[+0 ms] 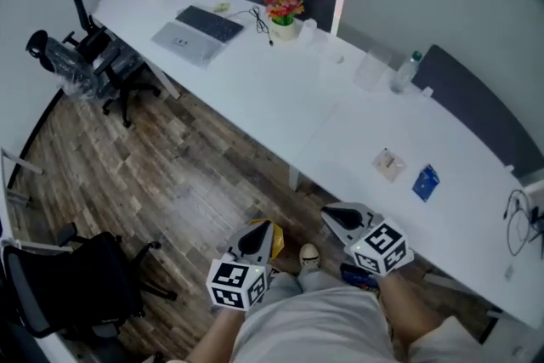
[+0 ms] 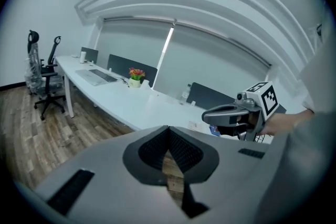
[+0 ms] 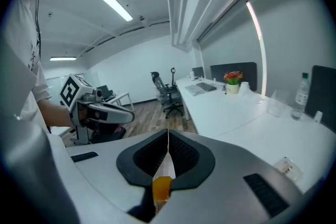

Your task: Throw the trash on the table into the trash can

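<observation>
pickup not yet begun: left gripper & right gripper both closed, empty, while clear wrapper & blue packet lie on the table near the right one, so next prob needs jaws opened, then a reach to the wrapper.

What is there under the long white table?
Only the wooden floor and a white leg show near its front edge. The table itself covers whatever lies farther back beneath it.
</observation>
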A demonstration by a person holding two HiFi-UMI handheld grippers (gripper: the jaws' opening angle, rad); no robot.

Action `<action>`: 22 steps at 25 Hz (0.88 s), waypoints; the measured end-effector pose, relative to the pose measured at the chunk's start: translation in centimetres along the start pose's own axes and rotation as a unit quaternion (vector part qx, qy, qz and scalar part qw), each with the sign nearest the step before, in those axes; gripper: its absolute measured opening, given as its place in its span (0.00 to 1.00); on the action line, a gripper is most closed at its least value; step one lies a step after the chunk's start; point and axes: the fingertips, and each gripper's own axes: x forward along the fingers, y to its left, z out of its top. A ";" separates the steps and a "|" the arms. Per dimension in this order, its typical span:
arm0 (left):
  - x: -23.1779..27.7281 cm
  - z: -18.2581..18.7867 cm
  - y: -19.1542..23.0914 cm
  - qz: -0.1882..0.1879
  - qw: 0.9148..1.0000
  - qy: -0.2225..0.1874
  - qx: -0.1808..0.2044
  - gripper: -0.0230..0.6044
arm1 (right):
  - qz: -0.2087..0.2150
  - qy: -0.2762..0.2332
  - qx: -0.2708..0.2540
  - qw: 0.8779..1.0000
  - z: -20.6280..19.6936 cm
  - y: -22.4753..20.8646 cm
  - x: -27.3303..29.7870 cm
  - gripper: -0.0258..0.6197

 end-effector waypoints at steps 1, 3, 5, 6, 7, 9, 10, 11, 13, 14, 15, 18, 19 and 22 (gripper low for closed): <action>0.9 -0.1 -0.9 -0.014 1.000 0.005 0.007 0.04 | -0.021 -0.005 0.007 1.000 -0.4 -1.3 -1.4 0.09; 2.6 -0.1 -2.9 -0.038 0.999 0.013 0.019 0.04 | -0.061 -0.013 0.022 0.998 -1.5 -3.9 -4.2 0.09; 4.2 0.0 -4.8 -0.055 0.998 0.013 0.026 0.04 | -0.096 -0.017 0.036 0.995 -2.7 -6.3 -7.0 0.09; 4.9 0.0 -5.8 -0.063 0.998 0.012 0.028 0.04 | -0.110 -0.019 0.041 0.993 -3.3 -7.4 -8.4 0.09; 5.6 0.1 -6.9 -0.070 0.997 0.011 0.030 0.04 | -0.125 -0.020 0.046 0.991 -3.9 -8.5 -9.8 0.09; 7.0 0.3 -9.2 -0.086 0.996 0.012 0.036 0.04 | -0.154 -0.020 0.061 0.986 -5.2 -10.6 -12.7 0.09; 7.6 0.4 -10.2 -0.093 0.995 0.014 0.041 0.04 | -0.170 -0.022 0.071 0.983 -5.9 -11.6 -14.0 0.09; 8.3 0.3 -11.1 -0.099 0.994 0.016 0.049 0.04 | -0.187 -0.024 0.080 0.979 -6.7 -12.6 -15.3 0.09; 9.9 -0.4 -12.4 -0.109 0.992 0.016 0.066 0.04 | -0.221 -0.027 0.091 0.971 -8.8 -14.6 -17.3 0.09; 10.7 -1.0 -12.9 -0.114 0.991 0.014 0.071 0.04 | -0.236 -0.028 0.094 0.967 -10.1 -15.5 -18.2 0.09; 11.4 -1.6 -13.4 -0.119 0.990 0.012 0.073 0.04 | -0.249 -0.029 0.096 0.963 -11.2 -16.4 -18.9 0.09; 13.4 -2.5 -15.5 -0.133 0.989 0.014 0.070 0.04 | -0.278 -0.028 0.108 0.954 -13.7 -18.9 -21.5 0.09; 14.1 -2.6 -16.3 -0.136 0.988 0.016 0.071 0.04 | -0.286 -0.027 0.113 0.951 -14.4 -19.7 -22.4 0.09; 16.0 -2.9 -18.7 -0.150 0.985 0.026 0.077 0.04 | -0.309 -0.019 0.129 0.942 -16.5 -21.8 -24.6 0.09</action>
